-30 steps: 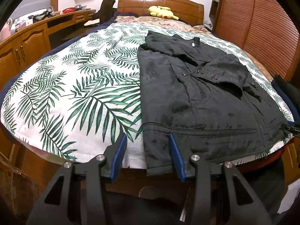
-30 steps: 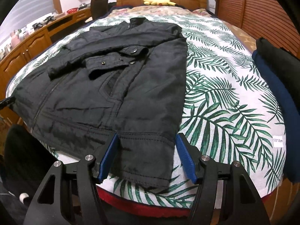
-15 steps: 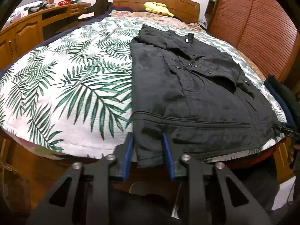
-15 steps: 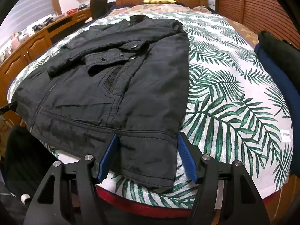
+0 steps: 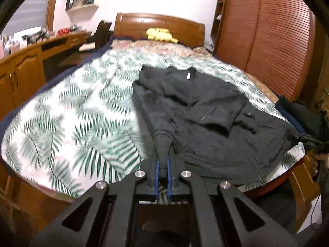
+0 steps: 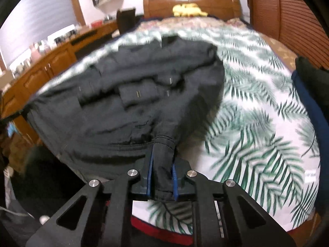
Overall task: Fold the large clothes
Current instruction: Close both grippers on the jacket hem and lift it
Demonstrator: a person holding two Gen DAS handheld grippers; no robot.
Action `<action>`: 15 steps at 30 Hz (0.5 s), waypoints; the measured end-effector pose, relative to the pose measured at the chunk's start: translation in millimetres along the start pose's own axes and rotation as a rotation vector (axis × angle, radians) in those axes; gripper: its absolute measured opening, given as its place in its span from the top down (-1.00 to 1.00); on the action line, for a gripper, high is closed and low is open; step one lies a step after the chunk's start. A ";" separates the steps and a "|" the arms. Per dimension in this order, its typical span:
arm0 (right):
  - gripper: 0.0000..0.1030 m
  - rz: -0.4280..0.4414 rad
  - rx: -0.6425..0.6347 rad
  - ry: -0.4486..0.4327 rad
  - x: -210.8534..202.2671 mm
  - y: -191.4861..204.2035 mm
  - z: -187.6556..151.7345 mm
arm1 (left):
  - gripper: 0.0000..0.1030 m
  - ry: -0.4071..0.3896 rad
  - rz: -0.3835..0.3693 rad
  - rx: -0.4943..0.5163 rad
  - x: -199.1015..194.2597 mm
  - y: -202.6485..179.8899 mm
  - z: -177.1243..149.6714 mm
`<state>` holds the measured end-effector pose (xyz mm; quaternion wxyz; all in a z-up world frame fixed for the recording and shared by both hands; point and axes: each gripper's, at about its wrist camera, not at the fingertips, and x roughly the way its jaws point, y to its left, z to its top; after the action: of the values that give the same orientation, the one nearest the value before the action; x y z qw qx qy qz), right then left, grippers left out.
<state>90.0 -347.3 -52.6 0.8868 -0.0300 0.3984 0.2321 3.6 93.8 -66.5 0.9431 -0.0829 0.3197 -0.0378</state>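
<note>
Two grippers grip the same black jacket (image 5: 207, 111) at its near hem, one at each corner. The left gripper (image 5: 162, 171) has its blue-padded jaws pressed nearly together, with a bunched fold of the hem squeezed between them; the cloth rises in a taut ridge straight ahead of the jaws. The right gripper (image 6: 162, 177) likewise has its jaws closed on a thicker wad of the hem, the fabric filling the narrow gap between the blue pads and hanging a little below them.

Beyond both sets of jaws the jacket lies spread on the bed (image 5: 67, 111), collar at the far end, a sleeve folded across its front. The palm-leaf bedspread (image 6: 257, 127) shows to the left of the left jaws and to the right of the right jaws. A yellow plush toy (image 5: 160, 35) sits far ahead by the wooden headboard (image 5: 158, 23). A wooden desk (image 5: 22, 61) with cupboard doors runs along the far left, and a slatted wardrobe (image 5: 267, 30) stands to the far right. Dark folded clothes (image 6: 310, 86) lie at the bed's right edge. Both views are blurred.
</note>
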 end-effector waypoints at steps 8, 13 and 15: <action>0.83 0.055 0.016 -0.143 -39.9 16.8 45.3 | 0.96 -0.102 -0.050 0.028 -40.5 -14.9 38.8; 0.84 0.069 0.003 -0.219 -77.0 29.8 64.0 | 0.96 -0.193 -0.054 0.049 -82.9 -23.5 51.1; 0.84 0.075 -0.005 -0.251 -96.8 36.9 66.8 | 0.96 -0.227 -0.050 0.059 -101.3 -23.3 53.8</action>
<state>64.6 -336.0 67.5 0.9203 0.0120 0.2847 0.2682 -44.4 90.6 40.2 0.9741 -0.0668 0.2073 -0.0611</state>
